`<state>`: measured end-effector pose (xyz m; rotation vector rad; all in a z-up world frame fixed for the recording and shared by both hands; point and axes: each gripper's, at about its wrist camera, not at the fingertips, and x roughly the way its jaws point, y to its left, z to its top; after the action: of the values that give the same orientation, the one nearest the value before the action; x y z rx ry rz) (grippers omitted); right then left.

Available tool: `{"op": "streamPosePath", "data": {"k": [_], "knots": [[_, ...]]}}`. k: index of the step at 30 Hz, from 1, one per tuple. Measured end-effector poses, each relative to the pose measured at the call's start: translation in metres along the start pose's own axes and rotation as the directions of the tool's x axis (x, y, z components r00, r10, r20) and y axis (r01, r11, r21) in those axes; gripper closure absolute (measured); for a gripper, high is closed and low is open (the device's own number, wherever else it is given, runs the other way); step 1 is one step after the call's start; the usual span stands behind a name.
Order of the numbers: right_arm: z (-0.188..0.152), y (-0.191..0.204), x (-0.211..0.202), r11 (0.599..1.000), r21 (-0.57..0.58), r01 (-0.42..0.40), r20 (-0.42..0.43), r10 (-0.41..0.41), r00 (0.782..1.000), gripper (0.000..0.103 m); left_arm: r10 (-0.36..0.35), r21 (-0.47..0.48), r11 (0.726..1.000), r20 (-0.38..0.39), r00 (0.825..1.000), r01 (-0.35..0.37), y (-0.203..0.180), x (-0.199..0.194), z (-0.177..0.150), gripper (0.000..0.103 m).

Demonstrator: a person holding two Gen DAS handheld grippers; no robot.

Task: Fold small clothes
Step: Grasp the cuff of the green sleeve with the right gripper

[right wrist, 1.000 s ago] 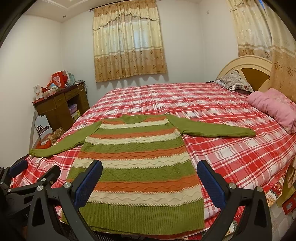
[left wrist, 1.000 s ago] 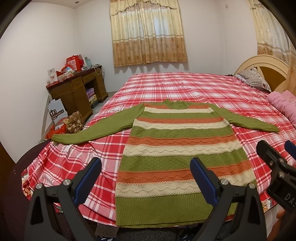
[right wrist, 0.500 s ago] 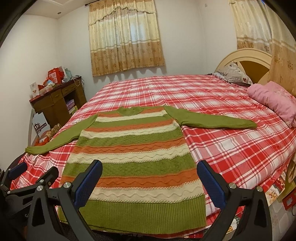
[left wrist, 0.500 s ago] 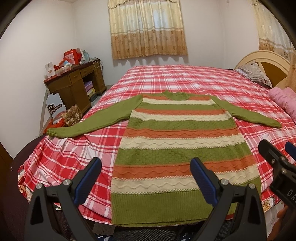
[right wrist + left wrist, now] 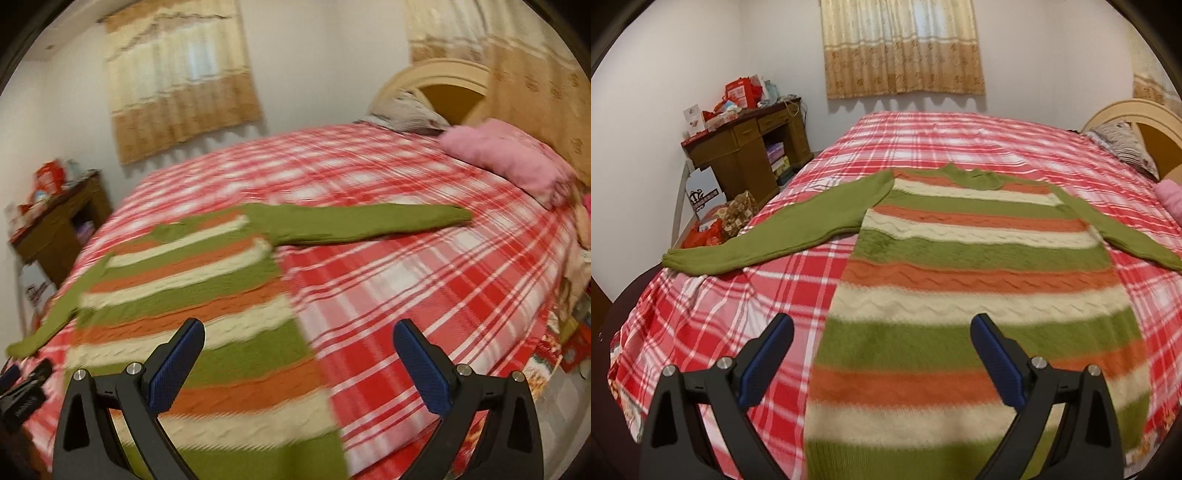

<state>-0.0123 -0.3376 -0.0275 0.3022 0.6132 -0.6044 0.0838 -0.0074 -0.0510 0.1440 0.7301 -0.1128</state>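
A knitted sweater (image 5: 975, 295) with green, orange and cream stripes lies flat on the red plaid bed (image 5: 713, 317), both green sleeves spread outward. My left gripper (image 5: 882, 360) is open and empty, above the sweater's lower left part. My right gripper (image 5: 299, 363) is open and empty, above the sweater's lower right edge; the sweater (image 5: 192, 299) shows blurred there, with its right sleeve (image 5: 369, 223) stretched across the bed. The left gripper (image 5: 22, 391) shows at the right wrist view's lower left edge.
A brown desk (image 5: 746, 147) with red boxes stands left of the bed against the wall. Bags (image 5: 716, 225) sit on the floor beside it. A pink blanket (image 5: 506, 158) and pillow (image 5: 406, 110) lie by the headboard (image 5: 443, 81). Curtains (image 5: 901, 48) hang behind.
Both grippers have moved forward over the bed, so the sweater looks larger. The right gripper has turned to the right, toward the right sleeve. Both stay open.
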Motion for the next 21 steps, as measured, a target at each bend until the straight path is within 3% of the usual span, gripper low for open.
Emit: {"op": "streamPosePath", "data": {"k": [6,12,13,14,16,21], "knots": [[0.048,-0.019,0.045,0.987,-0.026,0.158,0.046,-0.156,0.987,0.001,0.06,0.018,0.998,0.032,0.998,-0.061,-0.002,0.045,0.039,0.004],[0.086,-0.053,0.092,0.986,-0.006,0.168,0.064,-0.168,0.984,0.004,0.099,0.01,0.995,0.033,0.995,-0.099,-0.006,0.088,0.056,0.004],[0.092,-0.062,0.102,0.986,0.009,0.165,0.058,-0.166,0.985,0.017,0.098,0.007,0.995,0.022,0.995,-0.098,-0.006,0.096,0.056,0.004],[0.099,-0.075,0.114,0.987,0.031,0.157,0.045,-0.158,0.986,0.037,0.099,0.001,0.995,0.014,0.995,-0.099,-0.006,0.103,0.054,0.004],[0.109,-0.103,0.132,0.982,0.093,0.167,0.013,-0.169,0.986,0.054,0.111,-0.009,0.994,0.004,0.994,-0.111,-0.005,0.11,0.051,0.004],[0.125,-0.191,0.171,0.916,0.321,0.243,-0.06,-0.236,0.97,0.054,0.195,0.007,0.981,-0.011,0.981,-0.195,-0.003,0.13,0.043,0.004]]}}
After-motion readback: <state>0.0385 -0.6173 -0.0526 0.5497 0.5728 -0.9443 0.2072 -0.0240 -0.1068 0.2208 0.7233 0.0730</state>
